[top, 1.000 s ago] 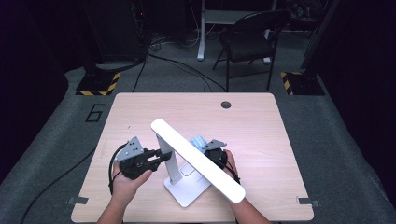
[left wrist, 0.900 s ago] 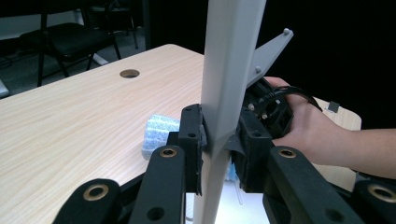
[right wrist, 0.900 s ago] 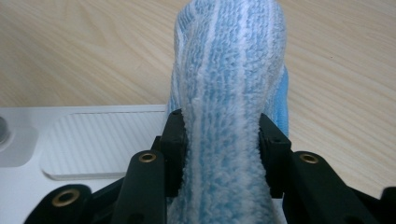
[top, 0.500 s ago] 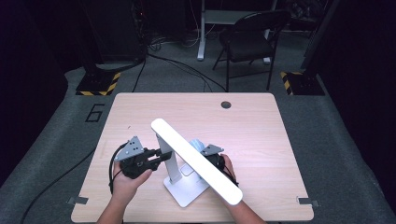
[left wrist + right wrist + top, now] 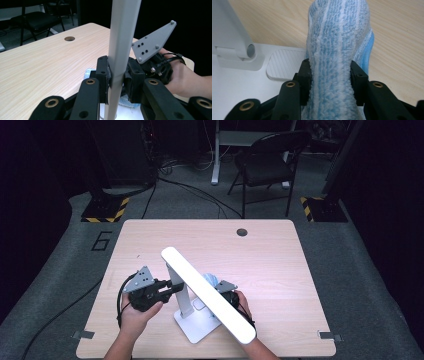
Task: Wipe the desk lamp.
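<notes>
A white desk lamp stands near the table's front edge, with a flat base (image 5: 196, 329), an upright post (image 5: 183, 299) and a long light bar (image 5: 207, 292) slanting over it. My left gripper (image 5: 174, 288) is shut on the post (image 5: 122, 37), one pad on each side. My right gripper (image 5: 223, 296) lies partly under the bar, shut on a blue and white cloth (image 5: 211, 280). In the right gripper view the bunched cloth (image 5: 337, 37) is pressed between the jaws of my right gripper (image 5: 329, 75), over the edge of the lamp base (image 5: 237, 82).
A ribbed white button pad (image 5: 284, 63) sits on the base beside the post's hinge (image 5: 249, 51). The wooden table (image 5: 270, 260) has a round cable hole (image 5: 242, 232) at the back. A folding chair (image 5: 265, 162) stands on the floor behind.
My right gripper has slid a little toward the near edge with the cloth in it. The left gripper has stayed on the post.
</notes>
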